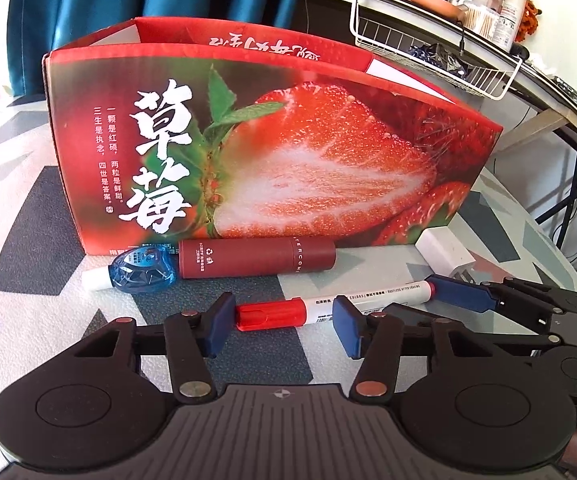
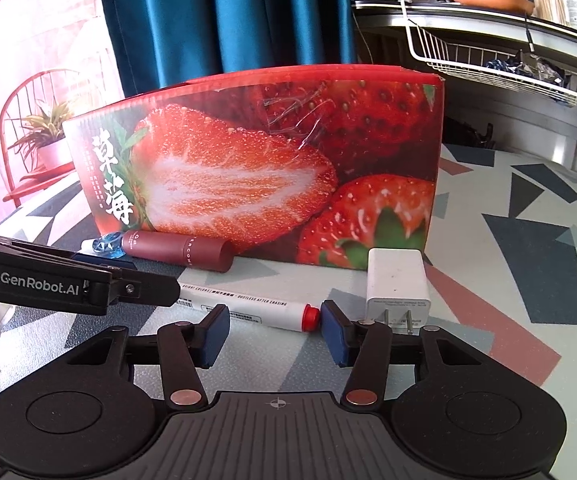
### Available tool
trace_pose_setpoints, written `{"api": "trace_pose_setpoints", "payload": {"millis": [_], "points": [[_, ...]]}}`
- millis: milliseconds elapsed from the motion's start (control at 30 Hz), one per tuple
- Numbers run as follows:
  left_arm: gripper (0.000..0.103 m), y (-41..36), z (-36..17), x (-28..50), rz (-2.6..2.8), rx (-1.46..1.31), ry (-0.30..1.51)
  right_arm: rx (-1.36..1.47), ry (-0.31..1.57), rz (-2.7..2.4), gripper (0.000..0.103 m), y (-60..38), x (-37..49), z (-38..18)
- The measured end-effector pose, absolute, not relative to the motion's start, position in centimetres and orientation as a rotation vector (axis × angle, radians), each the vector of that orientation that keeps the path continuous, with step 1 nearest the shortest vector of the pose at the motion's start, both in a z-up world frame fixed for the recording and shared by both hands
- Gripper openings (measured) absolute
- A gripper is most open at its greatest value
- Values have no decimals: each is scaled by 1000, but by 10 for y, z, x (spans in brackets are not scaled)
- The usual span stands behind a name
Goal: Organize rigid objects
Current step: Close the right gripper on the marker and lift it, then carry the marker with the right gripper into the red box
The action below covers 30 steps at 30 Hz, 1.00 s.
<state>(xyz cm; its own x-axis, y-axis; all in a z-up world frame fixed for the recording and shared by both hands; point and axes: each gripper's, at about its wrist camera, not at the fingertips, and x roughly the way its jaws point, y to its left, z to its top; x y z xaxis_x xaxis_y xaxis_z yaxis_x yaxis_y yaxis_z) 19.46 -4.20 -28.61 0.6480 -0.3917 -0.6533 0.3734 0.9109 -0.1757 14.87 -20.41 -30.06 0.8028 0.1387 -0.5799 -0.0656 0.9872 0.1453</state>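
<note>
Your left gripper (image 1: 284,320) straddles the red-capped end of the marker (image 1: 368,300): the cap lies between the blue pads, which stand apart and do not press it. Your right gripper (image 2: 275,330) brackets the marker's other end, its red tip just beside the right pad (image 2: 336,332); jaws likewise apart, nothing clamped. The marker, a white printed cylinder, lies flat and crosswise on the table (image 2: 508,320). Behind it, against the foot of the box (image 1: 288,152), lie a maroon matte tube (image 1: 256,258) and a translucent blue tape dispenser (image 1: 144,272). A white plug (image 2: 396,288) stands to the right, prongs towards you. The glossy cardboard box shows a cut strawberry. The tablecloth bears grey, dark and pink geometric patches. Beyond hang teal curtains (image 2: 228,12); a white wire basket (image 2: 504,64) hangs from a cluttered shelf.
</note>
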Motion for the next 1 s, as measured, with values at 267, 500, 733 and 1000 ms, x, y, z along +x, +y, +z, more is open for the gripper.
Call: {"api": "trace_pose_setpoints", "payload": {"millis": [267, 500, 733, 1000], "points": [[56, -40, -280, 186, -425, -28, 777, 94, 637, 125, 50, -199, 145, -297], [56, -35, -258, 172, -429, -18, 712, 69, 565, 109, 49, -191, 131, -273], [56, -31, -230, 157, -436, -29, 641, 77, 487, 87, 49, -189, 120, -241], [56, -22, -203, 152, -416, -58, 552, 44, 412, 92, 49, -180, 125, -207]]}}
